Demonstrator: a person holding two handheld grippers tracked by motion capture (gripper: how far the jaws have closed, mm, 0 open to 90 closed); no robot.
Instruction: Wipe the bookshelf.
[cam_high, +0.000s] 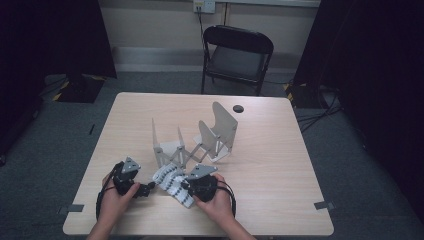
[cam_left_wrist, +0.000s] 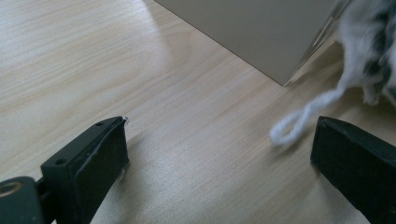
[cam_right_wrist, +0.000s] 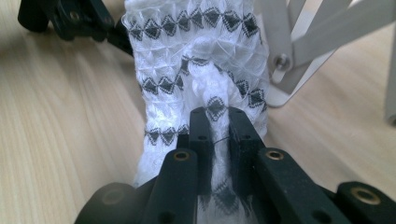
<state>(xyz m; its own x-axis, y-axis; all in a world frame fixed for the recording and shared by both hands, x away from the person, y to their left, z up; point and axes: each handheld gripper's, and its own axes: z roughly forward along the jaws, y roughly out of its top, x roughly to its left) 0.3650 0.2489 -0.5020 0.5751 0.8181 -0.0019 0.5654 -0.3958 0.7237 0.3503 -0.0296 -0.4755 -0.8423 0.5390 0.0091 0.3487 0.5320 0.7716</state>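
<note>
At a pale wooden table (cam_high: 280, 165), we hold a two-jaw gripper in each hand, both near the front edge. Our right gripper (cam_right_wrist: 217, 116) has its black jaws pinched together on a fold of a white knitted cloth (cam_right_wrist: 196, 70) patterned with rows of black diamonds; the fabric bunches up between the pads, and the rest of it lies spread on the tabletop ahead of the jaws. In the high view the cloth (cam_high: 172, 184) lies between our two hands, just in front of an expanding metal file rack (cam_high: 195, 140) with scissor-link sides and upright grey plates, which stands mid-table. Our left gripper (cam_left_wrist: 219, 144) rests low over the wood with its jaws wide apart and nothing between them; a loose loop of white yarn (cam_left_wrist: 292, 126) trails from the cloth's edge and lies just beside the right-hand jaw, whether touching it we cannot tell. A flat grey plate of the rack (cam_left_wrist: 261, 32) stands close ahead. Beyond the table's far edge stands a black folding chair (cam_high: 237, 55).
</note>
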